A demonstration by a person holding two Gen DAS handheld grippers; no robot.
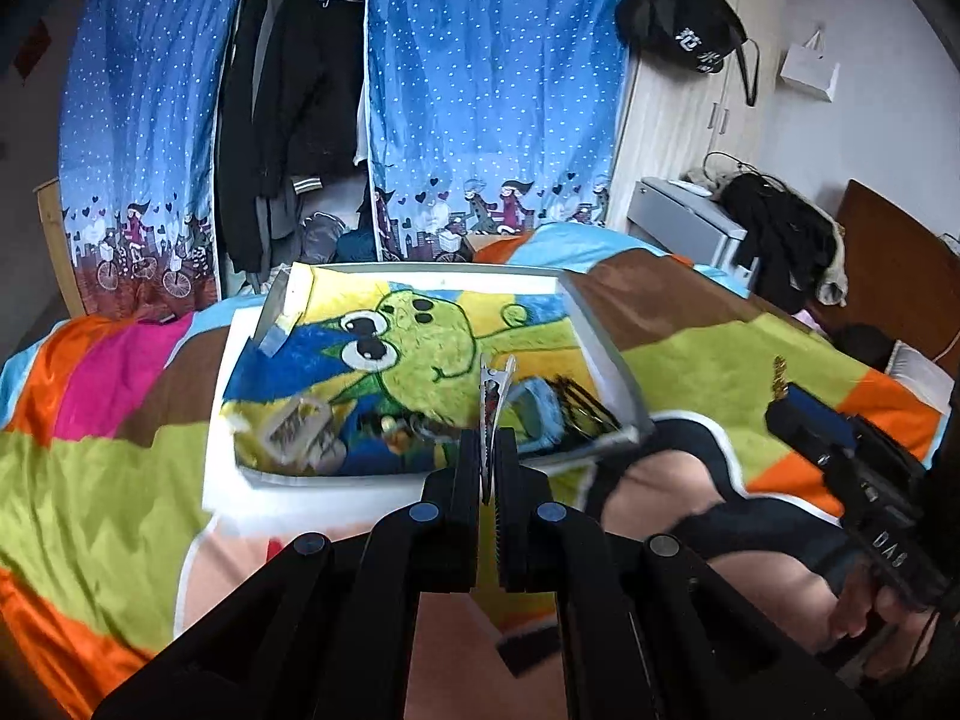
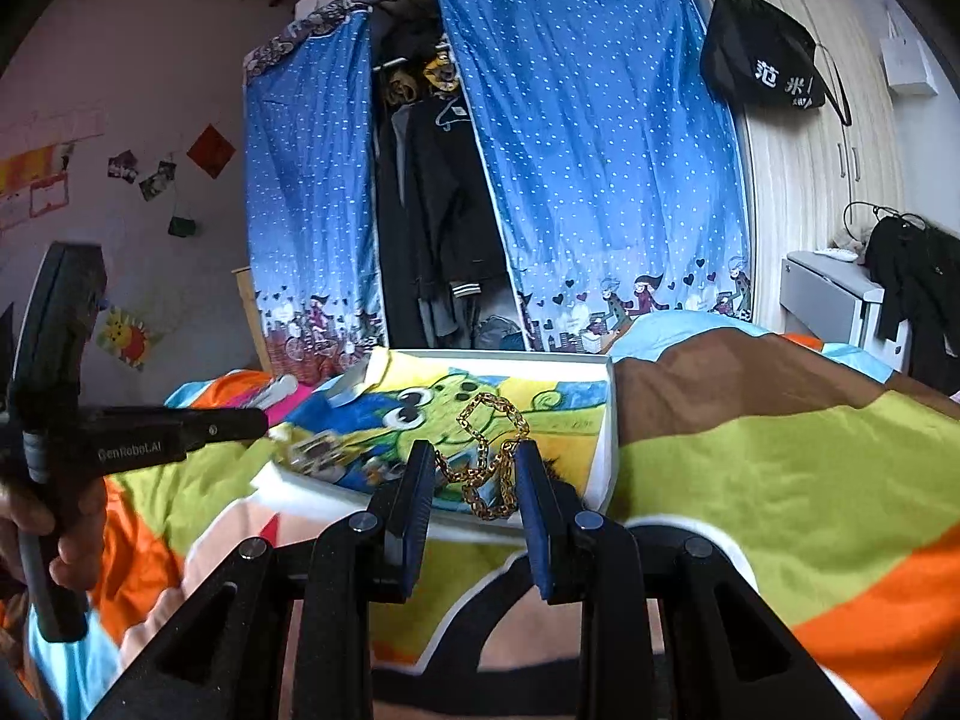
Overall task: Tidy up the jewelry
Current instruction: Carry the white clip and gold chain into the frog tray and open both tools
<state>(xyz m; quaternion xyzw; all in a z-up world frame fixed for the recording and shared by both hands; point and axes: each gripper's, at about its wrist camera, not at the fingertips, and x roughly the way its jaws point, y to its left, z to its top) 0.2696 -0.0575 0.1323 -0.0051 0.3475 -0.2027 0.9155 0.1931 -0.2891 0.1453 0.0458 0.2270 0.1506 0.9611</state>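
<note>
A shallow white tray [image 1: 602,333] lined with a green frog picture lies on the bed. It holds a clear clip [image 1: 299,425], small beads [image 1: 391,422] and a black comb-like piece [image 1: 577,401]. My left gripper [image 1: 489,443] is shut on a silver alligator hair clip [image 1: 493,387], which stands upright over the tray's near edge. My right gripper [image 2: 474,453] is shut on a gold chain [image 2: 487,420] that loops up above the fingers, over the tray's [image 2: 609,420] near right corner. From the left wrist view the right gripper [image 1: 780,405] sits right of the tray, with the chain [image 1: 779,371] poking up.
A bright patchwork blanket [image 1: 108,480] covers the bed. Behind it stands a blue fabric wardrobe [image 1: 492,90] with dark clothes. A grey cabinet [image 1: 690,222] and a wooden headboard [image 1: 900,276] are at the right. A hand [image 2: 72,540] holds the left gripper [image 2: 258,420].
</note>
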